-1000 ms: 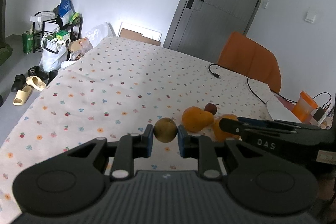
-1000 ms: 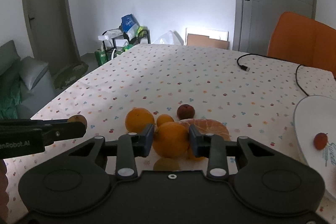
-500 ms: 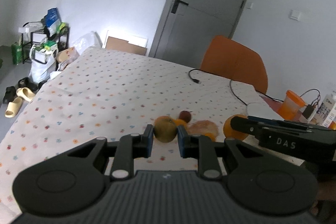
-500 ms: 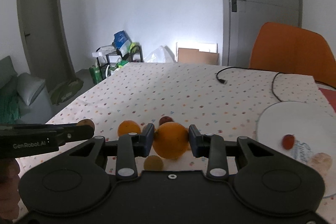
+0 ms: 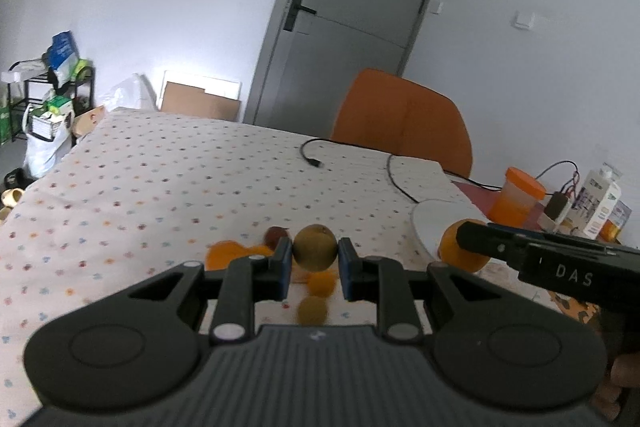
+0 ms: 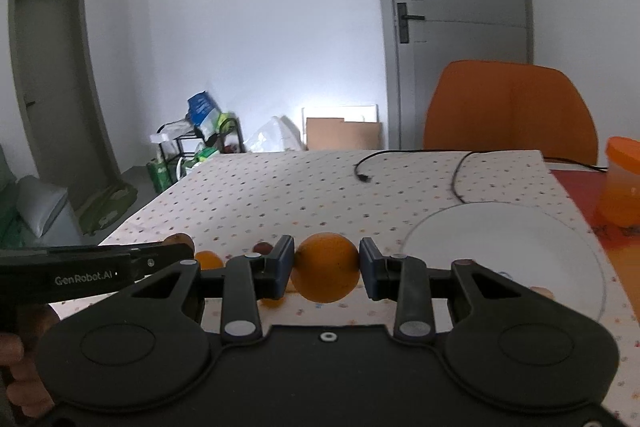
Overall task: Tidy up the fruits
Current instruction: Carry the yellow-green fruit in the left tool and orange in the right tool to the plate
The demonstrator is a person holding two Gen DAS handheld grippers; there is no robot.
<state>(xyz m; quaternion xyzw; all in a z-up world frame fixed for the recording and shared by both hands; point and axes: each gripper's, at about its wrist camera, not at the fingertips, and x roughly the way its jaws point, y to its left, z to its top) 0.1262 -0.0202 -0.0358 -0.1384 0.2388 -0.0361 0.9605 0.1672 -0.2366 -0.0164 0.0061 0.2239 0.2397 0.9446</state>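
clearly both tools are loaded. the left gripper (image 5: 315,263) has its jaws clamped on a round brownish-green fruit (image 5: 315,247), lifted off the bench with the dotted white cloth (image 5: 168,179). below the jaws lie blurred fruits: a small orange one (image 5: 321,283) and another brownish one (image 5: 313,310), part hidden by the tool body. the right gripper (image 6: 326,267) holds a round orange (image 6: 325,267) between its jaws. right of those jaws sits a round white plate (image 6: 500,239), its near edge and whatever lies on it mostly covered.
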